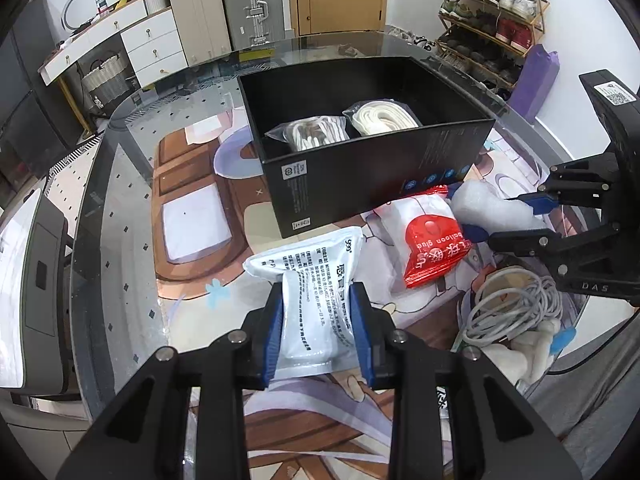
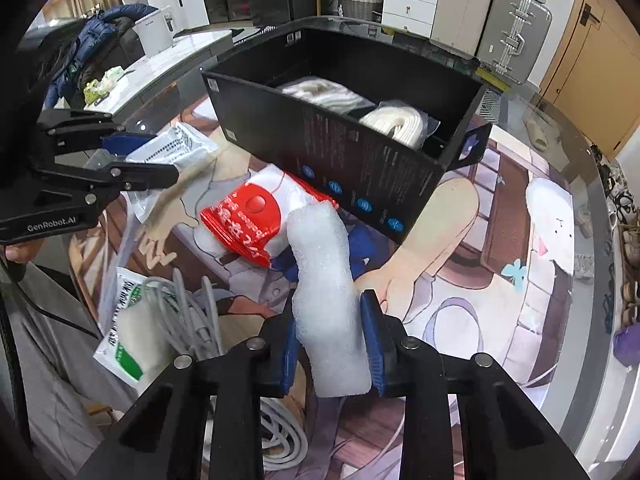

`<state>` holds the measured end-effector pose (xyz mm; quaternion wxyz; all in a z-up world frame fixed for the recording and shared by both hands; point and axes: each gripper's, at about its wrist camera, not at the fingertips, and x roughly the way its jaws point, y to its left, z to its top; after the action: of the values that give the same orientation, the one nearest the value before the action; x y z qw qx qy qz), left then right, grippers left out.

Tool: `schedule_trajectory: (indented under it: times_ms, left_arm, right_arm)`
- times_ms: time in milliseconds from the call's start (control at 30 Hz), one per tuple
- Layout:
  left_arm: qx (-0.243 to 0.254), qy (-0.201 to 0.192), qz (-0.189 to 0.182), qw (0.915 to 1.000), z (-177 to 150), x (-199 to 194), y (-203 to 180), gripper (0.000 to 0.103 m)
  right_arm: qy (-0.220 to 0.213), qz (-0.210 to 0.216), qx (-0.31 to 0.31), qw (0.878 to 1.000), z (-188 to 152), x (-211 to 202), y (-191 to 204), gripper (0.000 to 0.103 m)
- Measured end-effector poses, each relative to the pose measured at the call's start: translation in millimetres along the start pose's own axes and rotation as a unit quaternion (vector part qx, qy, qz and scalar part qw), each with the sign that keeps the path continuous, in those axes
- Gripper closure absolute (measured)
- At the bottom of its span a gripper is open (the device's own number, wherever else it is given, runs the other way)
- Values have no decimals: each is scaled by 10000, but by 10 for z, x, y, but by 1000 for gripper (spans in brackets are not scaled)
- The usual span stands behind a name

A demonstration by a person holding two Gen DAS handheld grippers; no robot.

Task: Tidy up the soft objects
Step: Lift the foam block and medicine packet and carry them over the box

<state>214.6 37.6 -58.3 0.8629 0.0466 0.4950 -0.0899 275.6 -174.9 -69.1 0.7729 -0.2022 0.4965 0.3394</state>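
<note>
My left gripper [image 1: 318, 296] is shut on a white pouch [image 1: 308, 264] with black print, held just in front of the black box [image 1: 360, 184]. In the right wrist view, the left gripper [image 2: 160, 156] and its pouch [image 2: 176, 142] are at the left. My right gripper [image 2: 329, 304] is shut on a white foam piece [image 2: 320, 248], which stands up between the blue pads. In the left wrist view, the right gripper [image 1: 500, 218] and the foam [image 1: 492, 208] are at the right. The box [image 2: 340, 152] holds two clear bags of white soft items [image 1: 312, 134] [image 1: 384, 118].
A red and white packet [image 1: 432, 248] lies on the glass table against the box's near wall. A coil of grey cable [image 1: 516, 308] and a green and white packet [image 2: 128, 320] lie at the table's near edge. Suitcases [image 1: 224, 8] and a shoe rack [image 1: 492, 8] stand beyond the table.
</note>
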Motion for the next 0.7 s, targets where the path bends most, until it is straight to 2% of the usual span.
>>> schedule_trajectory:
  times_ms: [33, 467, 700]
  left_arm:
    - [-1, -24, -17, 10000, 2, -21, 1, 73]
    - [9, -391, -107, 9992, 86, -244, -66, 73]
    - [25, -833, -111, 9965, 236, -442, -119, 73]
  right_arm:
    - [-40, -4, 4, 10000, 7, -28, -2, 80]
    - [-526, 149, 34, 9985, 110, -373, 97, 80]
    - [-1146, 108, 221, 9931, 288, -680, 98, 80]
